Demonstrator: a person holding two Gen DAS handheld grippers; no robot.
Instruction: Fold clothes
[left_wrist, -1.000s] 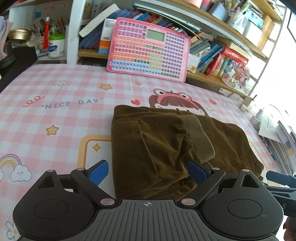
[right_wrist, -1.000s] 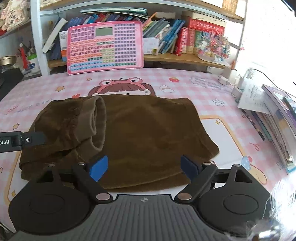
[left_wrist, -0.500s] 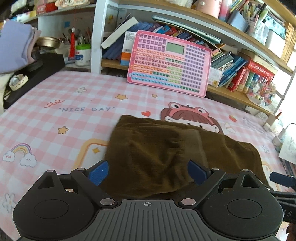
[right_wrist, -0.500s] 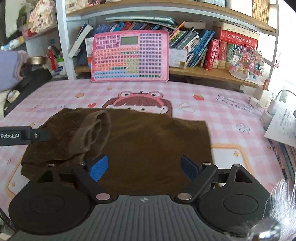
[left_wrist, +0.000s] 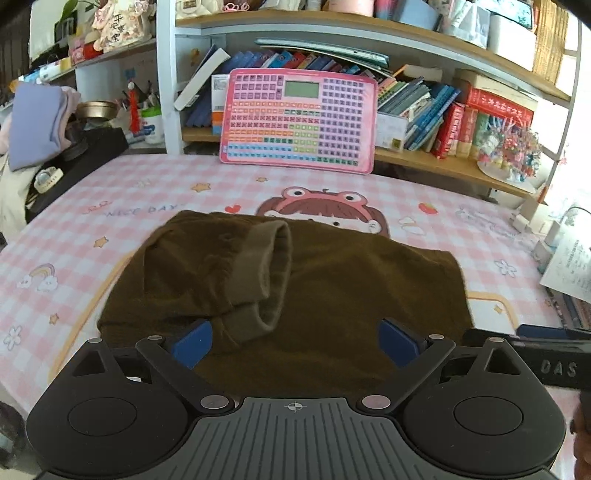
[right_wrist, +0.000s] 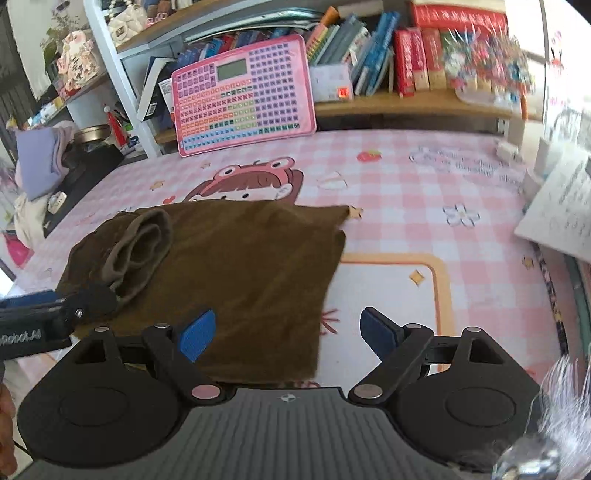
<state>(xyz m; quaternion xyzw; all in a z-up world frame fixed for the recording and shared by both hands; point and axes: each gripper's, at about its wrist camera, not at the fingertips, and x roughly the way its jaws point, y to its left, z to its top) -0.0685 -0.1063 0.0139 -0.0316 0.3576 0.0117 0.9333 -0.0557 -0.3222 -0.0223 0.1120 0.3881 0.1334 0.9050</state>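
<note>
Both hand-held grippers, left gripper (left_wrist: 294, 338) and right gripper (right_wrist: 287, 332), hover with jaws spread wide, gripping nothing. Below them a folded brown garment (left_wrist: 295, 280) lies flat on the pink checked tablecloth (right_wrist: 424, 192), long axis running left to right, its ribbed cuff (left_wrist: 264, 275) resting on top toward the left end.

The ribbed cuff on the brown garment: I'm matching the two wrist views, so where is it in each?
Left wrist: ribbed cuff sits left of centre, atop the brown garment.
Right wrist: cuff lies at the left, near the garment's left end.
Shared landmark: pink keyboard toy against the shelf.
</note>
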